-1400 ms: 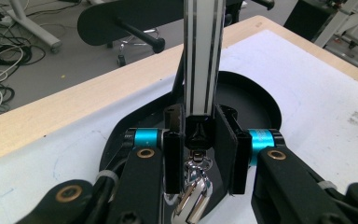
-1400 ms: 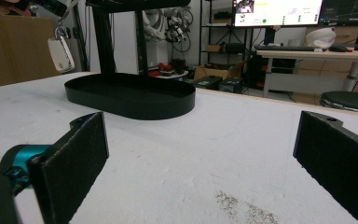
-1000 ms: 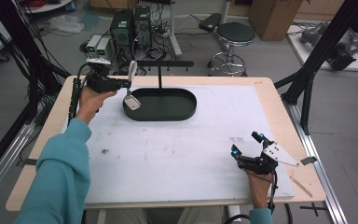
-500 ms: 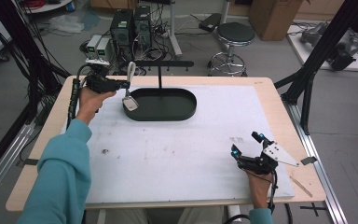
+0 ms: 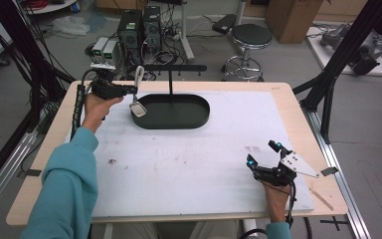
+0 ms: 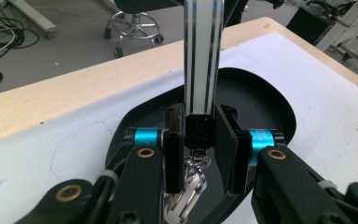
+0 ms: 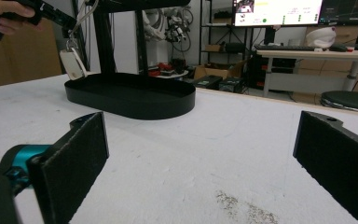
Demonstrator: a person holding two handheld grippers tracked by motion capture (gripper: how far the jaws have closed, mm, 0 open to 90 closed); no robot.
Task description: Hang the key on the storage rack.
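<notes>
The left tool pinches a strap, its tag dangling below over the stand; a swing could miss the bar. The right tool gapes empty

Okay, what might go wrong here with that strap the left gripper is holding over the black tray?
The left gripper pinches the strap only near its lower end, so it may slip out. The metal clasp dangles right at the black tray rim and might snag or drop outside it. The stand's post rises close by, and the strap may catch on it.
</notes>
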